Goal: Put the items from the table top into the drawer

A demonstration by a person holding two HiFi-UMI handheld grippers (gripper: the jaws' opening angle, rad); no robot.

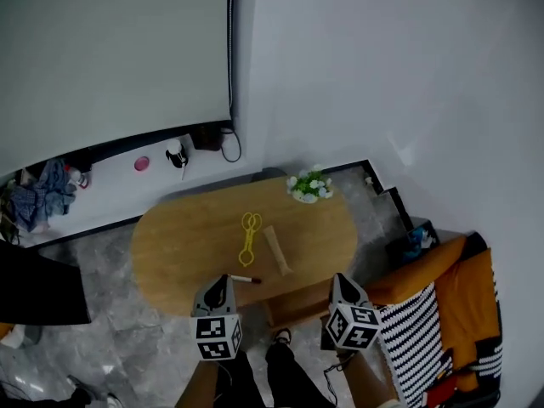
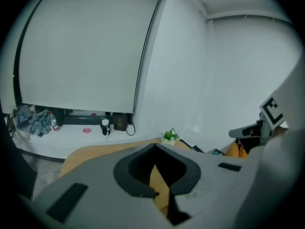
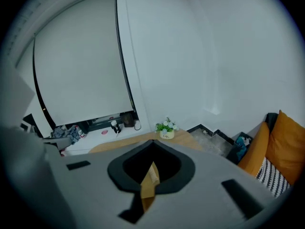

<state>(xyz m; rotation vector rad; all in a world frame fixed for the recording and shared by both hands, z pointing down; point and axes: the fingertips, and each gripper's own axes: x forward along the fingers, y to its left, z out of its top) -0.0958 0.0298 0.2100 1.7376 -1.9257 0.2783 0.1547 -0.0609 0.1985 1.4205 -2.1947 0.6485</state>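
Shut and empty: my left gripper (image 1: 224,279) and right gripper (image 1: 338,279) hover at the near edge of the oval wooden table (image 1: 170,253).
The yellow scissor-shaped plastic tool (image 1: 249,238) and pale wooden block (image 1: 277,250) lie mid-tabletop. I judge my left gripper could knock the thin pen (image 1: 245,279) off the near edge.

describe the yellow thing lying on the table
The yellow tool looks like thin plastic: two small loops at its far end, two long slim legs running toward the person. It lies flat near the middle of the oval wooden table, just left of a pale wooden stick, apart from it.
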